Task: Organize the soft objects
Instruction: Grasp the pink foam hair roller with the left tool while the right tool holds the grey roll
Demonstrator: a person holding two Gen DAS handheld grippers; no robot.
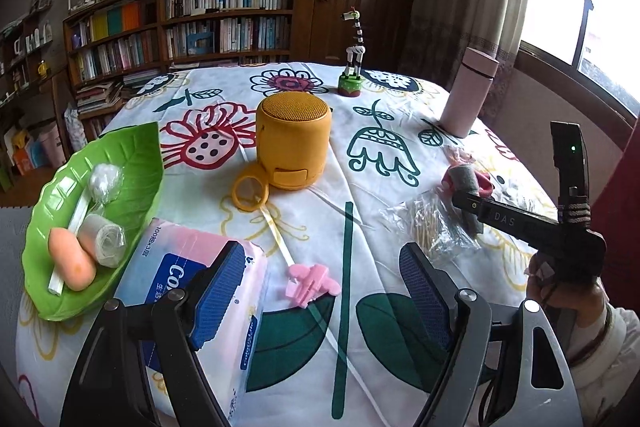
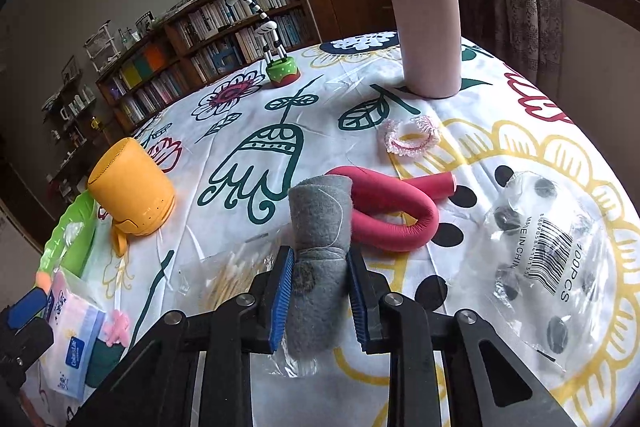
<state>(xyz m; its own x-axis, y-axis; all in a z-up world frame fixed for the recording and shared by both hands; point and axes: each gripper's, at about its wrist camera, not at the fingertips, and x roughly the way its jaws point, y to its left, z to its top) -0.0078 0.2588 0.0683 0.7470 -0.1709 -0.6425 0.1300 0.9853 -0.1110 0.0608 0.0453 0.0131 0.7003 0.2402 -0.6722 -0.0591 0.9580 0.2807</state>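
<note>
At lower centre of the right wrist view, a rolled grey felt cloth [image 2: 318,267] stands nearly upright between the blue-padded fingers [image 2: 281,299] of the right gripper [image 2: 318,297], which is clamped on the roll's lower half; its upper end rises free above the pads. Whether the roll is lifted clear of the flower-printed white tablecloth [image 2: 248,115] cannot be told. Just behind it lies a bent red foam tube [image 2: 394,215], and beyond that a frilly pink hair tie [image 2: 410,137] near the tall pink flask [image 2: 426,23]. A clear bag of cotton swabs [image 2: 232,279] lies under the gripper's left finger.

The step in hand appears to be the pick-up of the felt roll. The next move likely calls for carrying it across to the green leaf-shaped plastic tray [image 1: 132,147] at the left of the left wrist view, which holds an orange sponge [image 1: 72,259] and a bandage roll [image 1: 106,239], passing clear of the yellow cylindrical speaker [image 1: 294,143].

The left gripper [image 1: 324,287] hovers low, spread wide and empty, beside a pink-and-blue tissue pack [image 1: 192,267]. At right, a hand [image 1: 568,291] holds the right gripper level.
</note>
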